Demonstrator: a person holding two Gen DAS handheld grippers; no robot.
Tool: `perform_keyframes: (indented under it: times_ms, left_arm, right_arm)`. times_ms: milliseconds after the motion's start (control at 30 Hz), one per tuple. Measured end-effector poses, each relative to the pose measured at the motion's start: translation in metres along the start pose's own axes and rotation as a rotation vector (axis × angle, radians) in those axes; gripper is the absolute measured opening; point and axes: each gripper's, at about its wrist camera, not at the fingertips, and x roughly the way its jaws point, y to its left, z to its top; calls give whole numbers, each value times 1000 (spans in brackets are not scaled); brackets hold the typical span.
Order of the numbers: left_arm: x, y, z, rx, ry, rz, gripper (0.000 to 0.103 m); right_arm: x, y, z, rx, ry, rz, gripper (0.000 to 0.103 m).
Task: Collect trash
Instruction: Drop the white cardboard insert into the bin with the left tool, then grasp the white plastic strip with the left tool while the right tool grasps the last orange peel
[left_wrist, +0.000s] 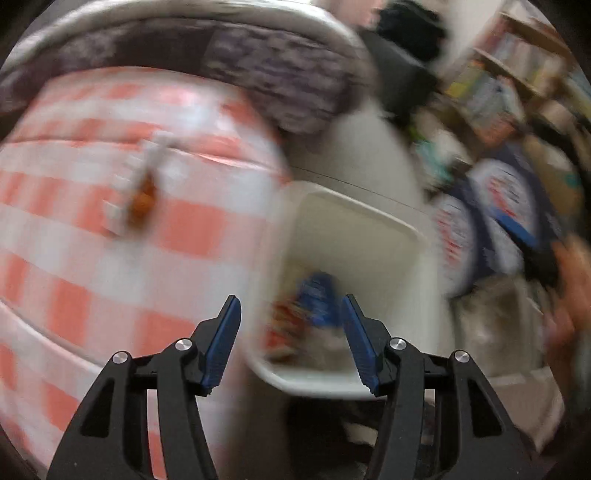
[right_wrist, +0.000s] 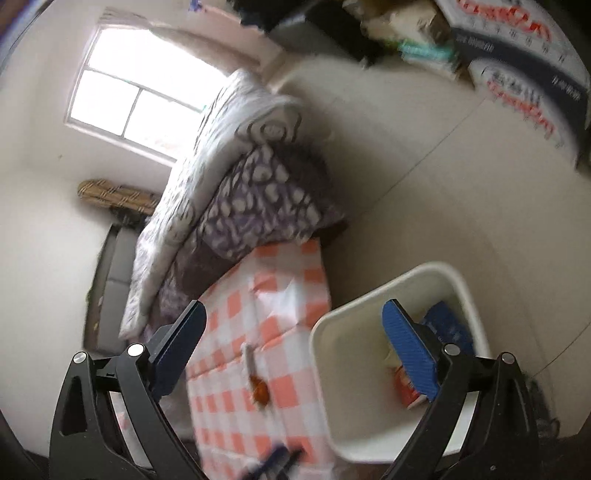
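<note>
Both grippers hung spread and empty — left gripper (left_wrist: 291, 332), right gripper (right_wrist: 295, 347) — above the white bin (right_wrist: 369, 306) holding wrappers (right_wrist: 448, 326), right of the checkered cloth (right_wrist: 273, 295), where brown trash (right_wrist: 260, 391) lay.

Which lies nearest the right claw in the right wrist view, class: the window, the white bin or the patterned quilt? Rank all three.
1. White bin, right beside the right claw, on the floor.
2. Patterned quilt, beyond the checkered cloth.
3. Window, far wall.
</note>
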Motion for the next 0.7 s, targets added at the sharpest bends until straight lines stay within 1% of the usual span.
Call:
perform_keyframes:
  times_ms: [100,133,167,233,333,433,500,533,567,600,633,700]
  left_arm:
    - [11,30,39,-17,0,145,56]
    - [19,44,56,-43,3,203,56]
    - [24,50,66,-62,9,218,56]
    - [43,65,90,-118,39,225,56]
    - [72,78,108,-177,75,235,56]
    - [101,84,120,-198,116,275,56]
    - [108,85,125,-193,118,302,54]
    - [106,90,127,-198,110,310,46]
    - [103,95,128,-212,111,302,41]
    - [100,102,127,-231,113,289,25]
    - [94,112,123,-251,119,284,18]
    - [80,132,107,-289,131,294,17]
  right_arm:
    - [7,7,-5,-2,33,17,92]
    - [10,10,-6,-3,45,26,92]
    - [12,13,-8,-1,52,37,92]
    - [18,22,-11,-17,71,51,92]
    - [27,37,-18,-69,109,64,92]
    - [35,48,-24,-100,132,63,92]
    - [40,52,-27,-108,152,68,93]
    - [44,54,-29,-114,166,70,93]
    - [46,56,-31,-120,175,69,93]
    - [50,59,-33,-132,183,62,93]
    - [52,60,-36,-141,186,55,93]
    - [58,65,-42,-164,198,41,93]
